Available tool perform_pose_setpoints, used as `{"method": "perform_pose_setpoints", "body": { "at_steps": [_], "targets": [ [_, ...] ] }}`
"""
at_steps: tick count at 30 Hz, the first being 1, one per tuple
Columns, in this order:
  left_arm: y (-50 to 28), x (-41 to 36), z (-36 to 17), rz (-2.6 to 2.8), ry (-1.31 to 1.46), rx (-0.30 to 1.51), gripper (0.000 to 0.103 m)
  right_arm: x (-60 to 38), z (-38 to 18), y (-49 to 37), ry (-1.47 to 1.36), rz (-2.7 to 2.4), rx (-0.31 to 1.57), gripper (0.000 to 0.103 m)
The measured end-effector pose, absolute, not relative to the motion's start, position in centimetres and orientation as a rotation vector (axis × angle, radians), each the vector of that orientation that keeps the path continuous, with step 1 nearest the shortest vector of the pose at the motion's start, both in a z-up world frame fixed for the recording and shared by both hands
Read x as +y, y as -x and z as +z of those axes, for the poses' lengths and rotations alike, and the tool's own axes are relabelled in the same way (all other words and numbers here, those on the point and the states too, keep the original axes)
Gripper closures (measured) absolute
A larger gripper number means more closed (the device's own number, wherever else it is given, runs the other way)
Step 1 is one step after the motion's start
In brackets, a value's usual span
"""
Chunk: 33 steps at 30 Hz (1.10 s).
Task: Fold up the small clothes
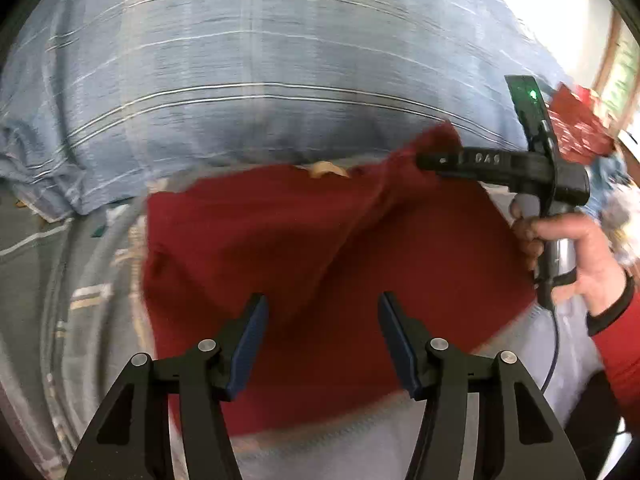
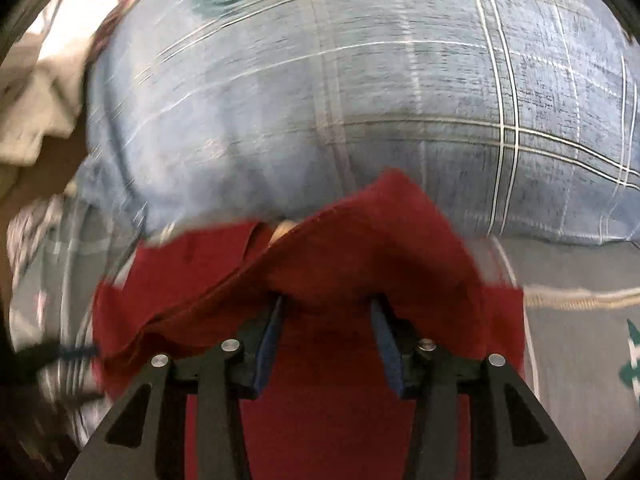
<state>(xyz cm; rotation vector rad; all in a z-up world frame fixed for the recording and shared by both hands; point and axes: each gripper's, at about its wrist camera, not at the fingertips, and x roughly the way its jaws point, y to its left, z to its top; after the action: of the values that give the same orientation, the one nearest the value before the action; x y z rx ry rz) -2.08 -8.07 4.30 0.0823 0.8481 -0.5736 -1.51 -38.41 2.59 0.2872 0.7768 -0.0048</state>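
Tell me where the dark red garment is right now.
The dark red cloth garment lies centre in both wrist views, below the blue plaid pillow; the right gripper lifts its far right corner while the left gripper hovers open over it.

Item: red garment (image 1: pixel 304 248) | cloth: plain dark red, hemmed edge | state: rumpled, partly spread, far right corner lifted into a peak | place: near-centre, on striped bedding

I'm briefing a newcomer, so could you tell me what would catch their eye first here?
The dark red garment fills the middle, lying on a blue plaid cloth. The right tongs lift its far corner, their jaws looking open in the right wrist view, while the left tongs hover open over its near part.
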Motion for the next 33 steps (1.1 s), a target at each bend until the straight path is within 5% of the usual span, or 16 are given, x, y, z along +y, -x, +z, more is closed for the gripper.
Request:
{"method": "perform_pose_setpoints", "body": {
  "at_steps": [10,21,25,33],
  "targets": [
    [-2.6,-0.1,5.2,-0.228,0.194,0.827,0.047,-35.2,3.8,1.6,-0.325,0.076,0.756,0.052],
    [-2.8,-2.1,4.5,-0.215,0.136,0.859,0.045,-24.5,0.0,-8.5,-0.259,0.198,0.879,0.052],
    [-3.8,-2.4,3.7,-0.193,0.119,0.887,0.045,-22.1,-1.7,-10.7,-0.156,0.177,0.938,0.045],
    [-5.1,-2.8,2.4,-0.162,0.137,0.913,0.044,-27.4,1.4,-5.8,-0.167,0.103,0.859,0.047]
  ]
}}
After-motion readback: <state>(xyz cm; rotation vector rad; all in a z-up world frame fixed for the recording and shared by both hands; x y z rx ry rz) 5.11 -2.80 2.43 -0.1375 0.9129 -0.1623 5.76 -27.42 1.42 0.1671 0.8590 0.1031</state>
